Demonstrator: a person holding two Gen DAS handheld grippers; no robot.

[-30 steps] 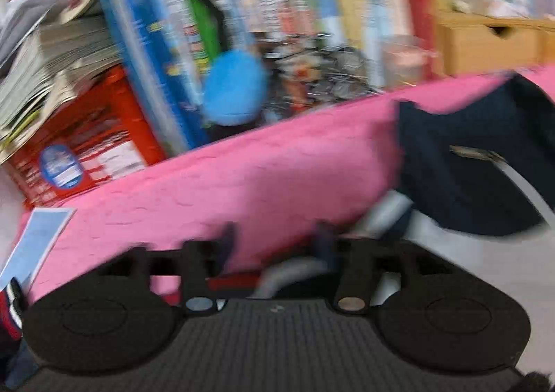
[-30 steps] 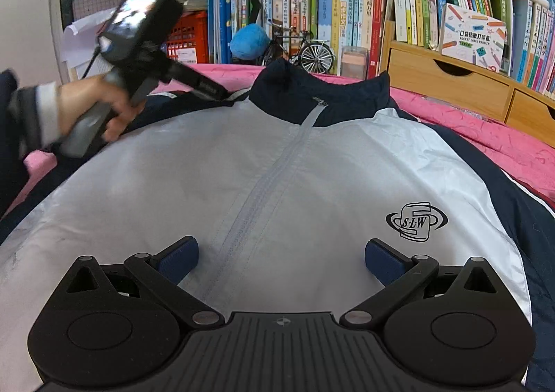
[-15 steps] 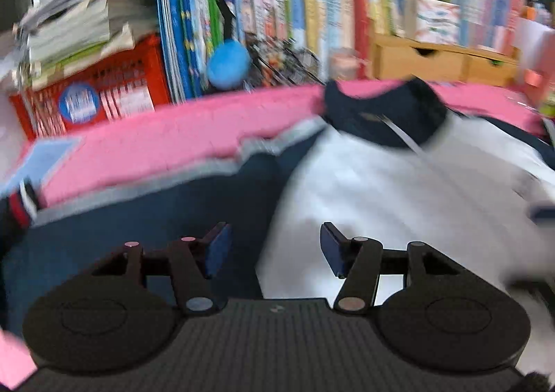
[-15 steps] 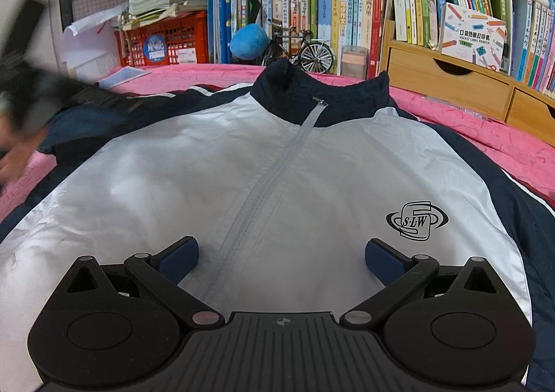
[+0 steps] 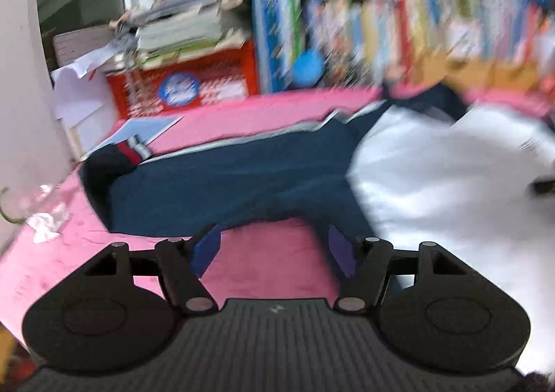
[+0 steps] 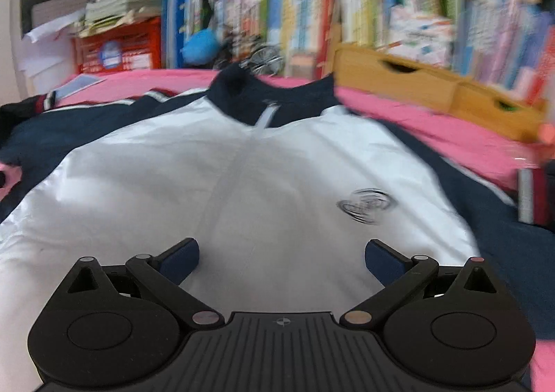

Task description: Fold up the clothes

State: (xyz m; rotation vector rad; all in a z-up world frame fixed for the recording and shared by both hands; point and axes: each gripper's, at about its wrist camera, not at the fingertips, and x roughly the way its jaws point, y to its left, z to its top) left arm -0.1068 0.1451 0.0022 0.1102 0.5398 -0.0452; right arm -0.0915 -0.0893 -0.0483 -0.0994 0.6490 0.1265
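The left gripper [image 5: 274, 249] hangs over the pink bed cover [image 5: 270, 267] just in front of the left sleeve; its jaws are opening and nothing is between them, only bare cover. The right gripper [image 6: 281, 262] is held above the lower front of the jacket, jaws wide apart and also empty. I judge that both are kept free like this because no fold is started yet and each must first choose an edge to take.

The bed cover [image 6: 433, 128] is the largest thing, and it serves as the flat working surface. On it the track jacket [image 6: 242, 184] lies spread face up, collar toward the bookshelf [image 6: 295, 10] and hem toward the grippers, zipped closed so that the white front stays as one smooth panel. This position looks chosen for folding: both sides can be brought over the middle.

The left sleeve [image 5: 215, 184], navy, is stretched outward along the cover, away from the body, with its striped cuff [image 5: 133, 151] at the far end near a blue booklet [image 5: 145, 128]. It lies flat, so it can probably be turned across the chest in one move.

The navy collar [image 6: 263, 97] stands a little raised at the top. The small dark logo [image 6: 366, 206] on the chest is too blurred to read.
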